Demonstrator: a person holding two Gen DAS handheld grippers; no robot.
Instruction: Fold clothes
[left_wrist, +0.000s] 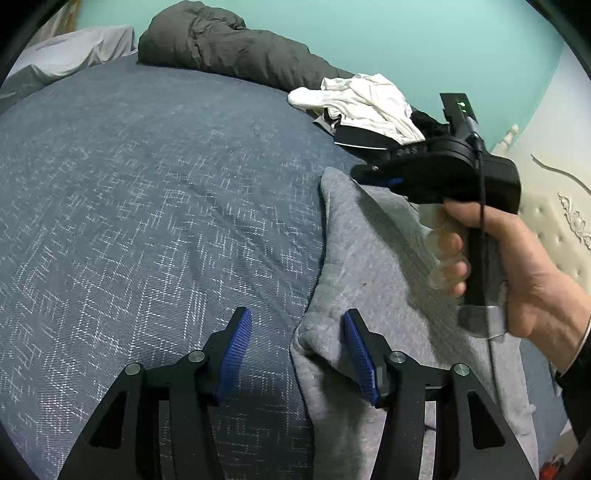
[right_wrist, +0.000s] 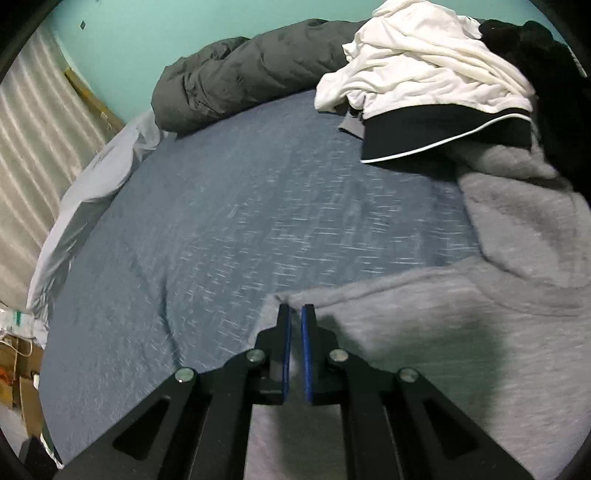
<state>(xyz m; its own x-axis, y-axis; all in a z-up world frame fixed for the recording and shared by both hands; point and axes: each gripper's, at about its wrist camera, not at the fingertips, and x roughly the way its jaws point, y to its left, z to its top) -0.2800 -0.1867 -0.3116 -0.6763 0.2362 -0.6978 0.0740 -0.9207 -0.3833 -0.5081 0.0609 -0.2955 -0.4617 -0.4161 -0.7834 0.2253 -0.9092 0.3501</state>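
So in the left wrist view, the left claw (left_wrist: 297, 345) is spread wide with nothing between its blue ribbed pads (left_wrist: 236, 350), hovering right over the left edge of a light grey fleece sweatshirt (left_wrist: 369, 258) that lies on the bed's blue-grey woven cover (left_wrist: 147, 192), filling the frame from about 3 to 6 o'clock. Over at 3 o'clock a bare hand (left_wrist: 517, 266) grips the handle of the right claw (left_wrist: 364, 175), which sits above the sweatshirt's upper end; from this angle I can't tell how its pads stand. Up at 1 o'clock there's a messy pile: a crumpled white cotton top (left_wrist: 369, 99) over a black garment with white piping (left_wrist: 358, 138). A rumpled dark grey duvet (left_wrist: 229, 48) runs along the teal wall (left_wrist: 406, 33) at 12 o'clock. In the right wrist view, the right claw (right_wrist: 296, 314) is nearly pressed together, pinching a corner of the grey sweatshirt (right_wrist: 461, 332), which spreads from 6 round to 3 o'clock. The white top (right_wrist: 424, 59) and the black piped garment (right_wrist: 443, 129) sit at 1 o'clock, partly overlapping the sweatshirt's far end. The duvet (right_wrist: 240, 77) is at 11 o'clock, the bed cover (right_wrist: 258, 206) fills the middle.
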